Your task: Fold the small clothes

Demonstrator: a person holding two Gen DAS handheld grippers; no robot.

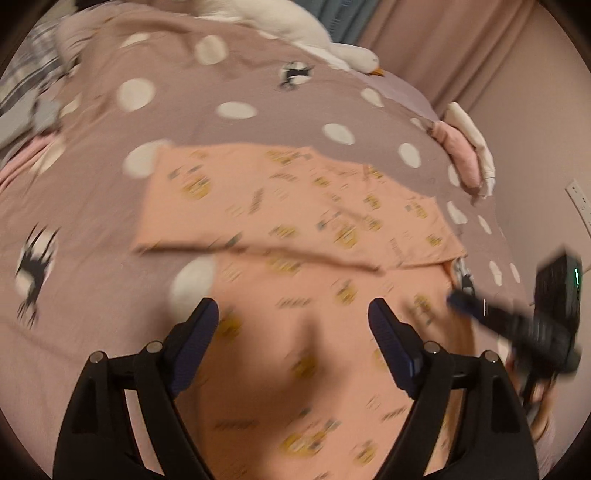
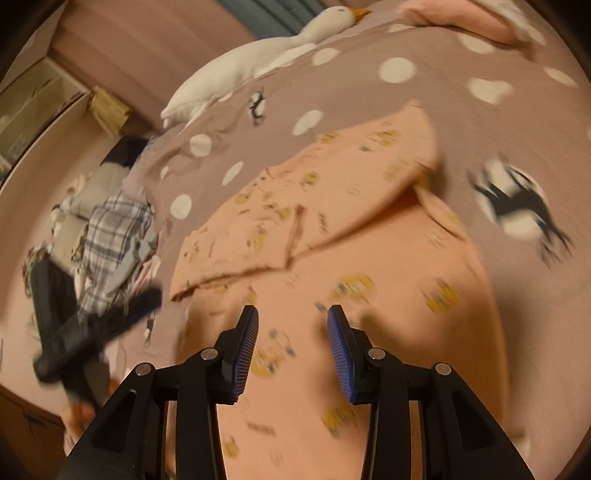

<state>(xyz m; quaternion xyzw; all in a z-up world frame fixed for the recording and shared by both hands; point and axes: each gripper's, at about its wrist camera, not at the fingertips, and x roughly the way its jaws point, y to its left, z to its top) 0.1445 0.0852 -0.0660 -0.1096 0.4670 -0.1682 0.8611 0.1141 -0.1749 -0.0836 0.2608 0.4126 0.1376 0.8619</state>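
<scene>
Peach cotton garment printed with small yellow motifs fills the middle and lower part of the left wrist view, lying on a mauve bedspread with white dots and black-and-white bird figures. Its upper portion is already folded over the rest, the fold edge running across the centre of the frame. The left gripper sits at bottom centre with its jaws wide apart, nothing between the pads, hanging above the lower peach cloth; whether it touches the cloth I cannot tell through the blur. At the right edge the right gripper reaches in over the garment's right side. A white plush goose lies at the top, and a pink and cream folded bundle sits at the upper right.

From the right wrist view the same peach garment spreads from centre to bottom, the folded flap curling across the upper middle. The right gripper has its blue-ribbed pads partly apart with only cloth seen beneath them, nothing clamped. The left gripper appears blurred at lower left. A plaid grey-blue cloth is heaped at the left.

Risk, as I judge it: both tools look to be in motion, so a pinch taken now could catch the bedspread with the garment, or grab one layer only and drag the finished fold open. Uneven pulls from the two sides would skew the next fold.
</scene>
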